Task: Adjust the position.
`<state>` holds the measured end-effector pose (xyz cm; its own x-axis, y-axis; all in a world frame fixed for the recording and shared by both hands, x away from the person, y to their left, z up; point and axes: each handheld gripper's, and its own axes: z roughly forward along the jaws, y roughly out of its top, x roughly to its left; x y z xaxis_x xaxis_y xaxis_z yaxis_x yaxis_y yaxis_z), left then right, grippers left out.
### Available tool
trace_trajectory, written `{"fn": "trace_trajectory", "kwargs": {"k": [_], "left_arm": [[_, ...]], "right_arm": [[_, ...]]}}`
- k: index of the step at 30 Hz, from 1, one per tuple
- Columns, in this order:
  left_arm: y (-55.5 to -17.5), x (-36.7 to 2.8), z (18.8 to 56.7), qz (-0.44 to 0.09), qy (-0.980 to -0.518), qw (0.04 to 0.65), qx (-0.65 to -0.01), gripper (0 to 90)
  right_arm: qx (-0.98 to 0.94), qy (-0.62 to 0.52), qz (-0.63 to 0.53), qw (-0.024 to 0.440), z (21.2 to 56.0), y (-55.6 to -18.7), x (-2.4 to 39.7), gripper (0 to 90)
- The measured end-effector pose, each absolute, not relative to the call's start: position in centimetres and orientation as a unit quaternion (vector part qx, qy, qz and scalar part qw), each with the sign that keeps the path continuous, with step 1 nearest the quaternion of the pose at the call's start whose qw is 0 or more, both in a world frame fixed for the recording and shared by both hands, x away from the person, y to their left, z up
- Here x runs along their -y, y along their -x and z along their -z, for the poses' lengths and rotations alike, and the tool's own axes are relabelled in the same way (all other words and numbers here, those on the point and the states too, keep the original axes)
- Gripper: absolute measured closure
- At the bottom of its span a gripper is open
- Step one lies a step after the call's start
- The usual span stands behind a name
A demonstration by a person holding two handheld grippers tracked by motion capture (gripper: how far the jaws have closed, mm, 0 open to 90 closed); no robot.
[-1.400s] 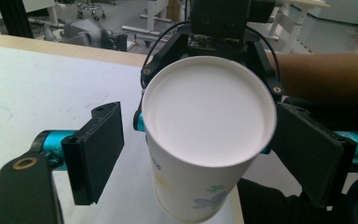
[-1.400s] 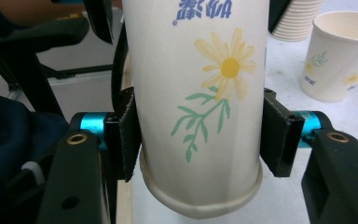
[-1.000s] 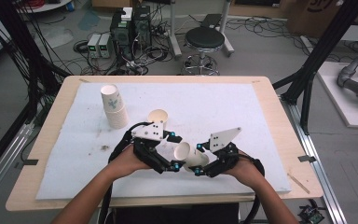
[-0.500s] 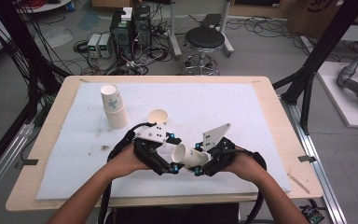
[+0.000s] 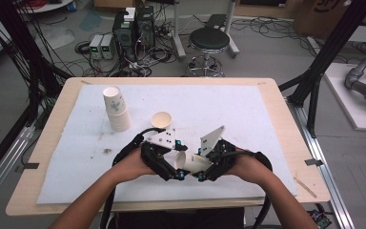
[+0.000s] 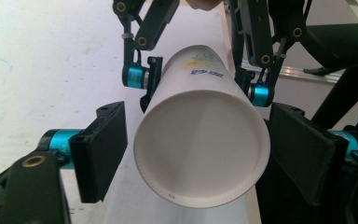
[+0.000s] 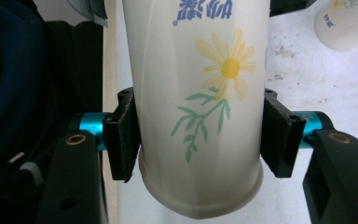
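Left gripper view, paper cup lying level, mouth facing camera (base in right gripper fingers), left gripper fingers closing, apart.

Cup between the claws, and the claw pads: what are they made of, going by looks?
Cup: likely coated paper, matte off-white, with a rolled rim, a printed daisy and a thin wall that shows light through. Right claw pads: black, matte, blocky, probably rubber or printed plastic; can't tell which. They press on the cup's sides.
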<state>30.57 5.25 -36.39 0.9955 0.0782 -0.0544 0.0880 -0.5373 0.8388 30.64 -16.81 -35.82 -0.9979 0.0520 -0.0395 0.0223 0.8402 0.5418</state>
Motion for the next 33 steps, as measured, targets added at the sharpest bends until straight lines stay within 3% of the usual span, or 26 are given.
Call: {"fn": "trace_trajectory", "kwargs": {"k": [12, 21, 25, 27, 33], "left_arm": [[-30.7, -5.0, 36.8, 0.021, -0.882, 0.469, -0.037, 35.9], [-30.6, -4.9, 37.0, 0.018, -0.886, 0.463, -0.032, 37.3], [-30.6, -5.3, 36.9, 0.015, -0.876, 0.480, -0.039, 37.4], [-30.7, -5.7, 37.0, 0.017, -0.870, 0.491, -0.044, 37.3], [-30.7, -6.6, 37.5, 0.022, -0.847, 0.527, -0.056, 37.1]], "right_arm": [[-0.967, -0.013, -0.254, 0.014, 36.0, -30.5, 16.3, 38.9], [-0.969, -0.017, -0.245, 0.009, 36.0, -30.5, 16.3, 38.7], [-0.965, -0.012, -0.259, 0.023, 36.0, -30.4, 16.5, 31.3], [-0.957, -0.027, -0.287, 0.030, 35.9, -30.4, 16.9, 19.9], [-0.925, -0.050, -0.376, 0.031, 35.6, -30.2, 18.7, 19.6]]}}
